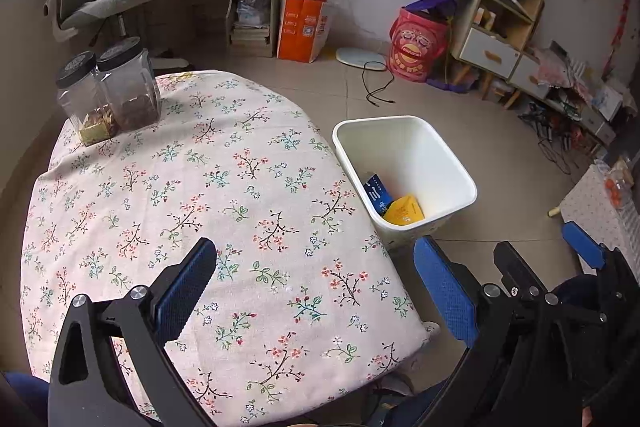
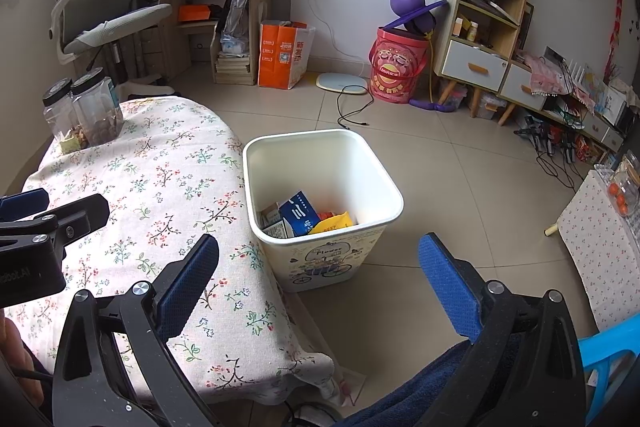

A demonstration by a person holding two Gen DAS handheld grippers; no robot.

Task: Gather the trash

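Hovering over the near edge of the table [image 1: 240,163], the left gripper [image 1: 316,287] has its jaws spread wide and empty, blue pads facing each other across the flowered cloth. The right gripper [image 2: 320,275] hangs just beside it, over the table's corner and the floor, jaws likewise released with nothing between them.

White bin [image 2: 384,195] stands on the tiled floor, touching or almost touching the table's right side. Inside it: a blue carton [image 2: 298,213], a yellow packet [image 2: 334,221] leaning against it, and some smaller wrappers, too jumbled to tell apart. From the left wrist view the same blue carton [image 1: 376,193] and yellow packet [image 1: 404,211] show at the bin's [image 1: 456,171] bottom.

Two clear jars with black lids [image 1: 108,91] stand together at the far left corner of the table, partly filled with brown and yellow contents.

Cloth between the jars and the grippers shows only its flower print.
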